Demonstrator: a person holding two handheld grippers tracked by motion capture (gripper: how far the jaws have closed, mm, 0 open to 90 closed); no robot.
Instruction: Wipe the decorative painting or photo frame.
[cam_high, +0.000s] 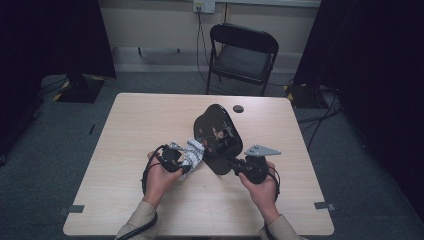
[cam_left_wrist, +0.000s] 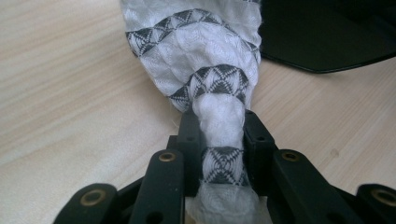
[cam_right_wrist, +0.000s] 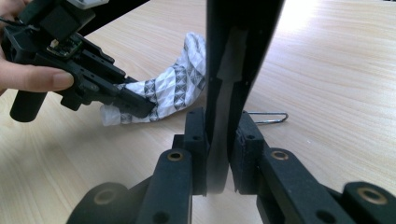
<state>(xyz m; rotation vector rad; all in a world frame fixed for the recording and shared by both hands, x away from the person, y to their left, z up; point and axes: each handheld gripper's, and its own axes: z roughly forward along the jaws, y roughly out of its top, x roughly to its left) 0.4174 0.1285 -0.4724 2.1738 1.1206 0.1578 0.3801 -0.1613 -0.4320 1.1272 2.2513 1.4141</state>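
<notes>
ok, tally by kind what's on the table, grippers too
Grippers: 2, left gripper shut on the patterned cloth, right gripper shut on the black plate
Cloths: 1
Black plates: 1
Wire clips: 1, the wire clip
Black round caps: 1, the black cap
Total: 6

A soft woven cloth (cam_left_wrist: 205, 70) with grey triangle bands beside a glossy black plastic tray (cam_high: 218, 137) on a matt pale wood-grain counter (cam_high: 150, 120).

Table (cam_high: 150, 125) mid-frame, chair (cam_high: 242, 52) behind it at top centre. Tray (cam_high: 218, 137) at table centre, cloth (cam_high: 192, 154) touching its left edge, small disc (cam_high: 238, 108) just upper right of tray. Left gripper (cam_high: 181, 162) lower left of tray, right gripper (cam_high: 235, 164) at its lower edge.
</notes>
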